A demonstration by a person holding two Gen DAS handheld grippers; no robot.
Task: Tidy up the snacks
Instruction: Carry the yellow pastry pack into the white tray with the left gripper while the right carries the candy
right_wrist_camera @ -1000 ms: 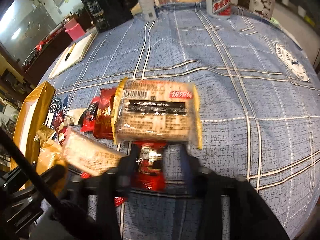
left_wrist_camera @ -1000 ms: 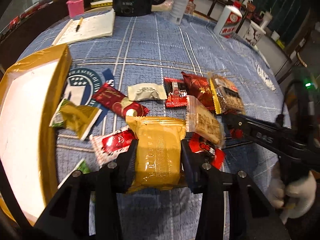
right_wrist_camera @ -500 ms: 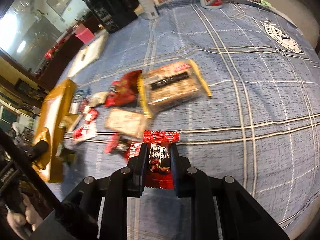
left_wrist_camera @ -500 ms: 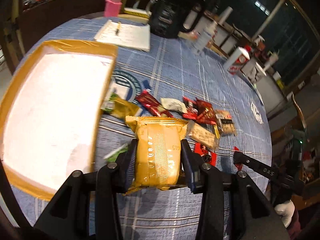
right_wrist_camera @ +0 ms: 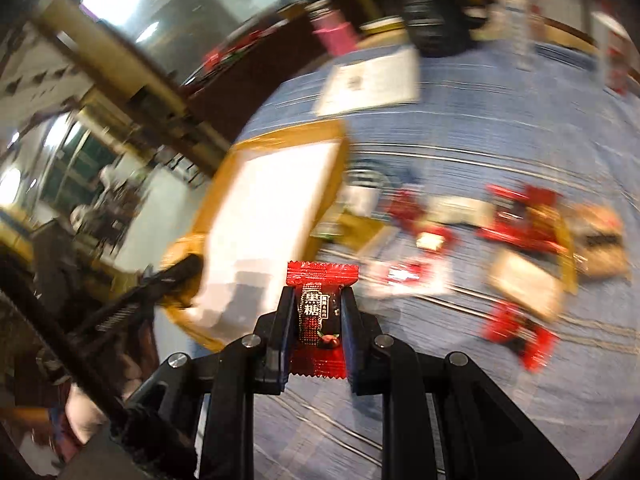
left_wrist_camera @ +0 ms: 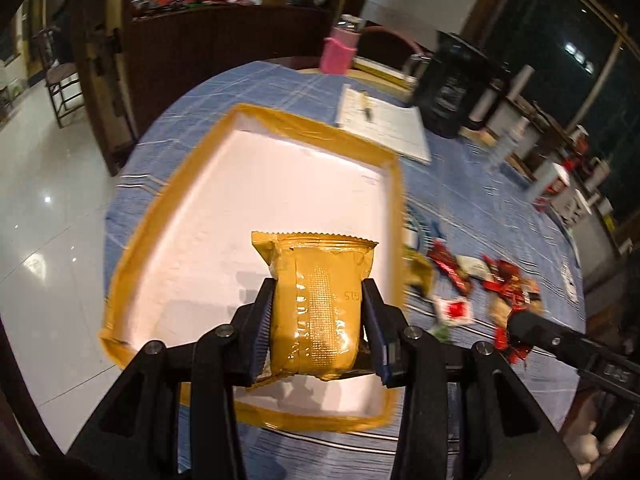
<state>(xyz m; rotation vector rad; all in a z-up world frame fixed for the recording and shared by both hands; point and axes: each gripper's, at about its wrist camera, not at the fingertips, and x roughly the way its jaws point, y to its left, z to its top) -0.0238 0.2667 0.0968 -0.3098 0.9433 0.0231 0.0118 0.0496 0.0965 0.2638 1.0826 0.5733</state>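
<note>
My left gripper (left_wrist_camera: 318, 304) is shut on a golden snack packet (left_wrist_camera: 316, 300) and holds it above the white tray with a gold rim (left_wrist_camera: 188, 184). My right gripper (right_wrist_camera: 316, 312) is shut on a small red candy packet (right_wrist_camera: 320, 280), held above the blue tablecloth just right of the tray (right_wrist_camera: 280, 140). Several loose snack packets (left_wrist_camera: 500, 288) lie on the cloth right of the tray; they also show, blurred, in the right wrist view (right_wrist_camera: 520, 232). The right gripper's arm (left_wrist_camera: 560, 344) shows at the right of the left wrist view.
A notebook with a pen (left_wrist_camera: 384, 124), a pink cup (left_wrist_camera: 338, 54), a black appliance (left_wrist_camera: 452, 88) and bottles (left_wrist_camera: 508, 144) stand at the table's far side. The table edge and tiled floor (left_wrist_camera: 44, 200) lie left of the tray.
My left gripper carried the golden packet left, from over the snack pile to over the tray. My right gripper closed on the red candy packet, lifted it and swung left towards the tray.
</note>
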